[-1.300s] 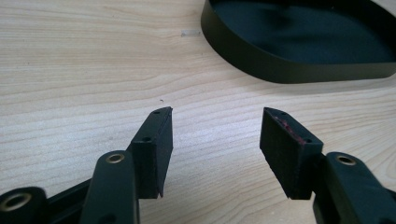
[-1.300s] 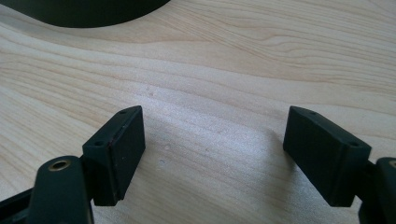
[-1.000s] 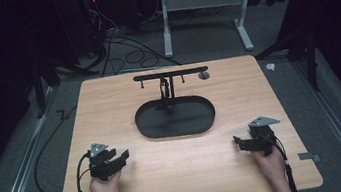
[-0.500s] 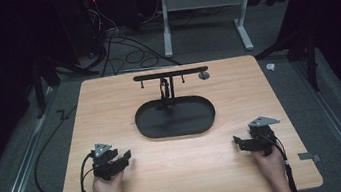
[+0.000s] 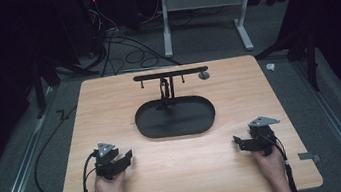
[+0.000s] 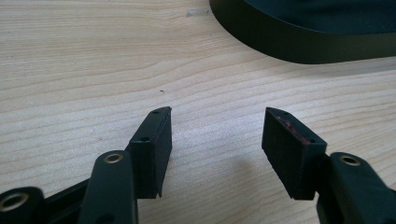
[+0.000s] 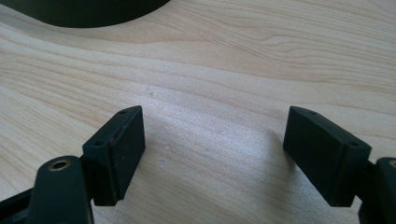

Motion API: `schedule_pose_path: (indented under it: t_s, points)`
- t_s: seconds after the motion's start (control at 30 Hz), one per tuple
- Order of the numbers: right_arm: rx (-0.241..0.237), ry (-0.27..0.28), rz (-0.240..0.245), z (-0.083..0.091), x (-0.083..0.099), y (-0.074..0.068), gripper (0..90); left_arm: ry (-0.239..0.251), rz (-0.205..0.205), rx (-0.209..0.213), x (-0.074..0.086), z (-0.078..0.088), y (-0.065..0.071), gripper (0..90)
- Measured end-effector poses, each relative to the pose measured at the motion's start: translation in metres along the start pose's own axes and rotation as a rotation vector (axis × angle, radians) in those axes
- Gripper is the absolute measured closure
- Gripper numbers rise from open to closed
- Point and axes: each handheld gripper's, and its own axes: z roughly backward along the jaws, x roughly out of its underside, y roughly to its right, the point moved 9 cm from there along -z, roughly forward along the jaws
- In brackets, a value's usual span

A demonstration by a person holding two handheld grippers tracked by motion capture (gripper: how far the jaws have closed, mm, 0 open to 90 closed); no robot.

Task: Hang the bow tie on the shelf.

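A black oval tray [image 5: 175, 117] with an upright T-shaped stand [image 5: 171, 78] sits at the middle of the wooden table [image 5: 108, 99]. My left gripper [image 5: 125, 157] rests on the table near its front left, open, with nothing between its jaws. In the left gripper view the tray's rim [image 6: 299, 44] lies ahead to the right of the open left gripper [image 6: 217, 135]. My right gripper [image 5: 238, 142] rests at the front right, also open and empty. The right gripper view shows the open right gripper [image 7: 215, 140] over bare wood, with the tray edge [image 7: 84, 11] at upper left.
A small grey round disc [image 5: 203, 75] lies on the table beside the stand's right end. Cables [image 5: 116, 45] and a white desk frame [image 5: 202, 15] stand on the floor beyond the table. Metal rails [image 5: 22, 167] run along both sides of the table.
The left gripper has shifted slightly toward the right and nearer the front edge. The right gripper stays where it was.
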Motion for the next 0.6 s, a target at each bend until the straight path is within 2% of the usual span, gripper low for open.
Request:
schedule_pose_path:
  t_s: [0.2,0.3,0.4,0.5,0.6]
  points:
    - [0.0,0.0,0.0,0.0,0.0,-0.0001,21.9,-0.013,-0.02,-0.018,0.0022,-0.0042,0.0006,42.2]
    - [-0.001,0.0,-0.002,0.0,0.0,-0.0002,21.9,-0.006,-0.044,-0.03,0.0021,-0.0059,0.002,41.6]
    - [-0.001,0.0,-0.002,0.0,0.0,-0.0002,21.9,0.001,-0.05,-0.038,0.0021,-0.0067,0.0025,40.9]
    - [-0.001,0.0,-0.002,0.0,0.0,-0.0002,21.8,-0.014,-0.089,-0.058,0.003,-0.0081,0.0055,38.2]
    - [0.0,-0.001,-0.002,0.0001,0.0,-0.0001,21.9,-0.015,-0.093,-0.064,0.0031,-0.0085,0.0062,36.1]
